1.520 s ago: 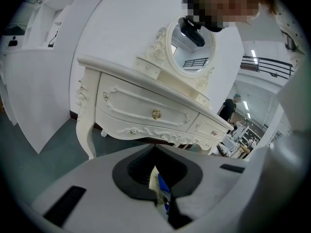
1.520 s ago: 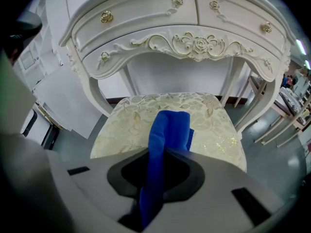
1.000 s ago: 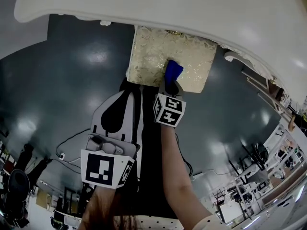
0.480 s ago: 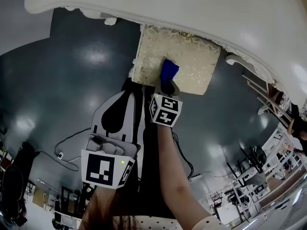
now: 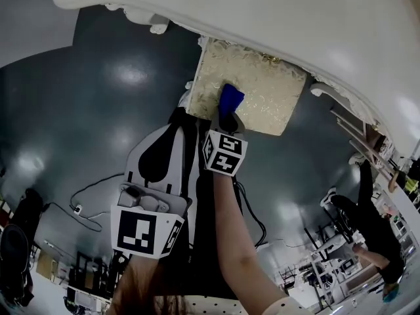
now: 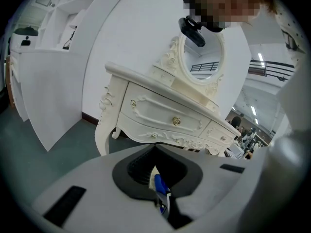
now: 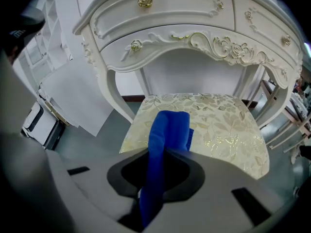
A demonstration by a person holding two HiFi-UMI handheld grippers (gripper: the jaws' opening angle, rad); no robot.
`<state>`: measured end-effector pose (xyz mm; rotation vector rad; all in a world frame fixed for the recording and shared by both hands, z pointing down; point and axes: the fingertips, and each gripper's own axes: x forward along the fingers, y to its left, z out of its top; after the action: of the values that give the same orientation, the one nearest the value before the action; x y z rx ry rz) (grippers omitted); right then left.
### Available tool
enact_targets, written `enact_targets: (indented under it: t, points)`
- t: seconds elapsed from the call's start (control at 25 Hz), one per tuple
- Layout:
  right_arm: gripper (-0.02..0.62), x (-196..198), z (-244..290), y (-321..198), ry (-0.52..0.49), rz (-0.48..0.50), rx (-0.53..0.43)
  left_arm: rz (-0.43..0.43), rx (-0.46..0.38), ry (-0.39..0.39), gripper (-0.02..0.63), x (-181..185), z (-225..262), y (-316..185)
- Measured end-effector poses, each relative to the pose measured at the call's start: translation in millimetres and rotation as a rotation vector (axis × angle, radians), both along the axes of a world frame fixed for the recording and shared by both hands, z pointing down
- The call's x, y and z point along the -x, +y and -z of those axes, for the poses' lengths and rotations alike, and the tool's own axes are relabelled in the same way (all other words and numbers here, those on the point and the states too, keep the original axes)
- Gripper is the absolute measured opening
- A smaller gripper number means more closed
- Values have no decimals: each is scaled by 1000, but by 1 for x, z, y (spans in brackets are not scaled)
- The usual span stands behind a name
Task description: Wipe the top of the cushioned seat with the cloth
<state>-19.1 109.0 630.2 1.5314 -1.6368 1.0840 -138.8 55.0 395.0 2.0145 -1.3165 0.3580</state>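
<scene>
White carved dressing table (image 7: 170,8) above dark floor (image 5: 79,123).

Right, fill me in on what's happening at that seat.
A person is working with a gripper in each hand. The right gripper is shut on a blue cloth and holds it at the near edge of the gold-patterned cushioned seat, which sits partly under a white dressing table. Whether the cloth is pressed onto the fabric can't be made out. The left gripper hangs back short of the seat, jaws together with nothing in them.
</scene>
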Motion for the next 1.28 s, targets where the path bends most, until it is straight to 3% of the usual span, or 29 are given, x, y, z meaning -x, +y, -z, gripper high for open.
enact_targets:
  t: [0.96,1.28]
  points:
    - [57,69,3,-11,-72,126,-5,104,-4,-11,-2,39,2,1]
    - [57,124,-22,3,-159,304,73,151,0,-27,-2,60,-1,5]
